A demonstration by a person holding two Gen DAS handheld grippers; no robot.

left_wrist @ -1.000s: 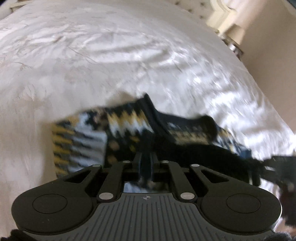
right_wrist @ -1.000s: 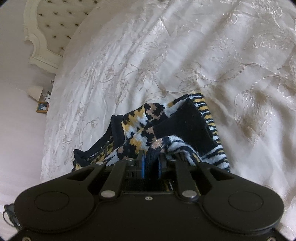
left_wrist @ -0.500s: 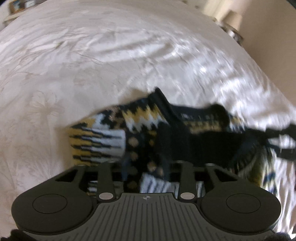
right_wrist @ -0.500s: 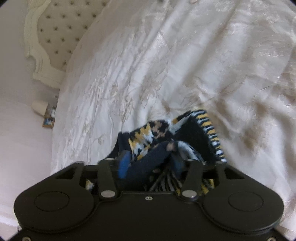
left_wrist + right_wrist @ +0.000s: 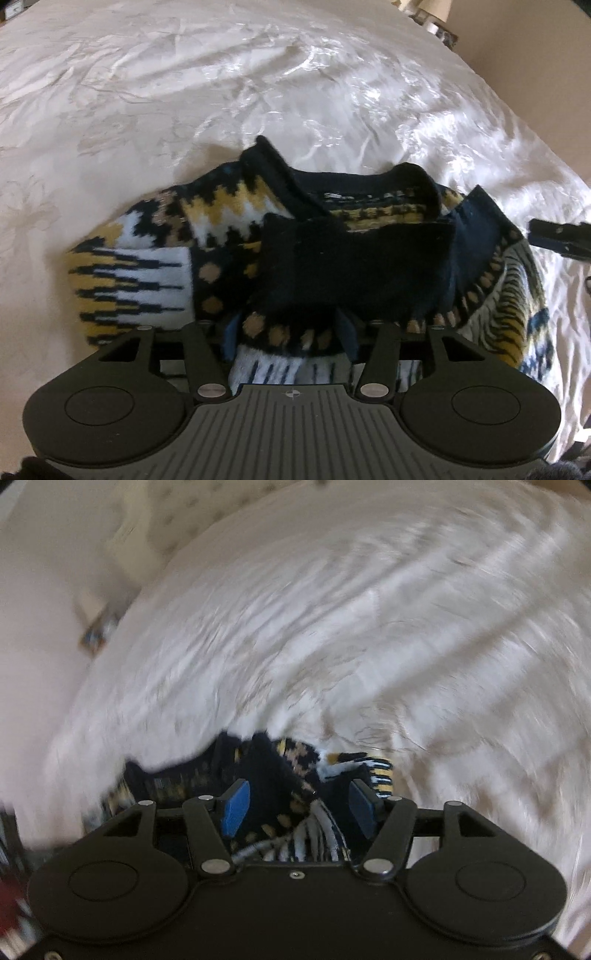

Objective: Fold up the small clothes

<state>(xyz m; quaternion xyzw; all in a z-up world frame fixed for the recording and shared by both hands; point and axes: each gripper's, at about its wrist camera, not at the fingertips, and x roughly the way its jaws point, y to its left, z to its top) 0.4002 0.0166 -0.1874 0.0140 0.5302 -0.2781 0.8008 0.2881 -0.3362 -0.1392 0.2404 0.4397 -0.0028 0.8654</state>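
Just ahead of the left gripper, a small knitted sweater in navy, mustard and white zigzag pattern lay bunched on the white embroidered satin bedspread. Its navy ribbed collar stood up on the far side, and a plain navy panel was doubled over the middle toward the tool, so the garment seemed to be folded roughly in half. The left gripper's blue-padded fingers stood spread, with the dotted hem lying loose between them rather than pinched; the gripper had evidently let go so that the fold could settle flat.

To the right of that tool, at the edge of the left wrist view, a dark tip of the right gripper showed just beside the sweater's striped side. In the right wrist view, heavily blurred by motion, the right gripper also had its blue pads set wide apart, released, with the sweater directly beneath and ahead of them and loose white inner yarns showing close to the tool's body. Neither tool was gripping cloth.

Judging from the lie of the garment, one fold was laid down and both tools were placed to clear it or to take a new hold for the next fold. The risk was that the slippery bedspread and thick knit could let the doubled layer spring open.
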